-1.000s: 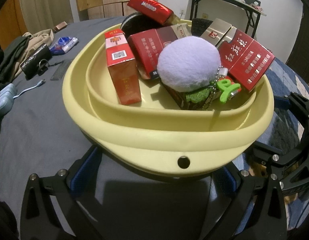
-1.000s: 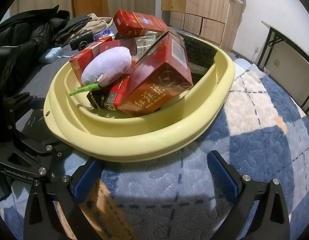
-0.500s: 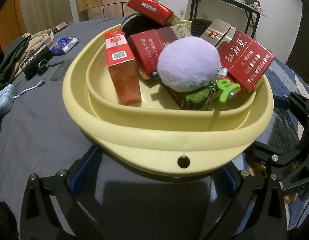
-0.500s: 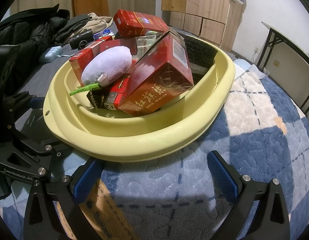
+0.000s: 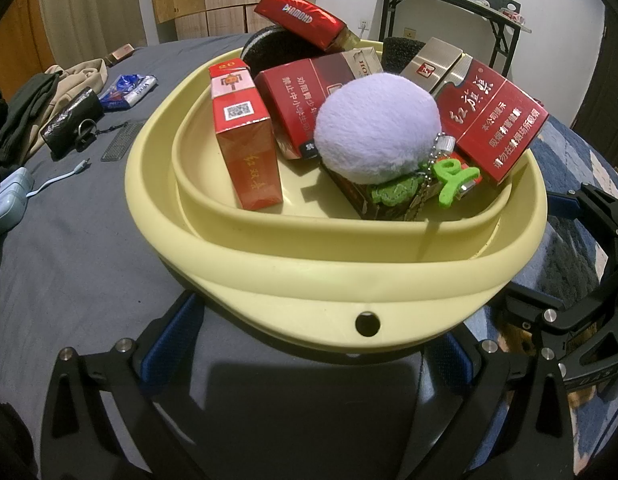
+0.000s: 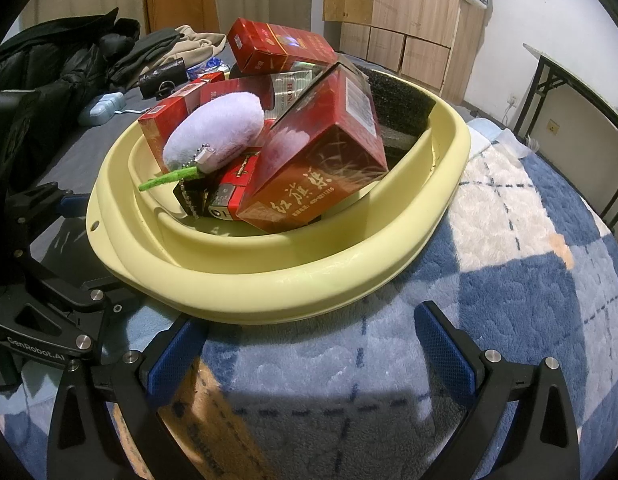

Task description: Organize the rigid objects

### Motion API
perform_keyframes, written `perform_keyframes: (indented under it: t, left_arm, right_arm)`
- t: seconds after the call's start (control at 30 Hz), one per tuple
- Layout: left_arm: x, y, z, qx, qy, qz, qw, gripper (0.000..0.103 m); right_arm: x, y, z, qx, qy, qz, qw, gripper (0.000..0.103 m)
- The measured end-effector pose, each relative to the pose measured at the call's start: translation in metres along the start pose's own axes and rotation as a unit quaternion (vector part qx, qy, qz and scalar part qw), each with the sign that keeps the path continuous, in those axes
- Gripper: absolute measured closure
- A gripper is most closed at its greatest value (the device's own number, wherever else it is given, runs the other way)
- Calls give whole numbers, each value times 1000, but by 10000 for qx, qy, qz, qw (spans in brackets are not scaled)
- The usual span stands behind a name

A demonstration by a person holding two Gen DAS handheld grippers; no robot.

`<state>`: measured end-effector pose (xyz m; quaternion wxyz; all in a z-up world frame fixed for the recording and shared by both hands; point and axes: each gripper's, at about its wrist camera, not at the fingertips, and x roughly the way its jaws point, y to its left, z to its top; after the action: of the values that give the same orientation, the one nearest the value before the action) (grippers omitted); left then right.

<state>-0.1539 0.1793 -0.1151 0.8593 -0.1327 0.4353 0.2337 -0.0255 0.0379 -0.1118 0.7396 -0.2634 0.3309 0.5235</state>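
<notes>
The yellow tub (image 5: 337, 280) sits on the bed right in front of me, half on the gray sheet (image 5: 69, 248) and half on the blue and white blanket (image 6: 509, 280). It is piled full. A purple fluffy ball (image 5: 375, 128) with a green tag (image 5: 449, 184) lies on top in the middle. Red boxes are all around it: one red box (image 5: 247, 140) stands up on the left, a big red box (image 6: 321, 156) leans on the right side, and one more box (image 5: 301, 16) sits high at the far end on a black sponge (image 6: 401, 96). My left gripper (image 5: 309, 344) is spread wide with nothing in it, and its blue pads sit just under the near edge of the tub. My right gripper (image 6: 309, 344) is wide apart too, holding nothing, just beside the tub on the blanket. I think the tub is too full. If I bump or tip it, the high box could slide off and the leaning big box could fall over the side. Far to the left lie clothes (image 5: 37, 108), a black pouch (image 5: 69, 120) and a white cable (image 5: 53, 184).
</notes>
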Motion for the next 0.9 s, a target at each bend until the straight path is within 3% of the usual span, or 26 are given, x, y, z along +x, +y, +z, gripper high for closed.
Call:
perform_keyframes:
  t: [0.9]
  left_arm:
    - [1,0,1,0,1,-2,10000,0]
  right_arm:
    - [0,0,0,0,0,5,10000,0]
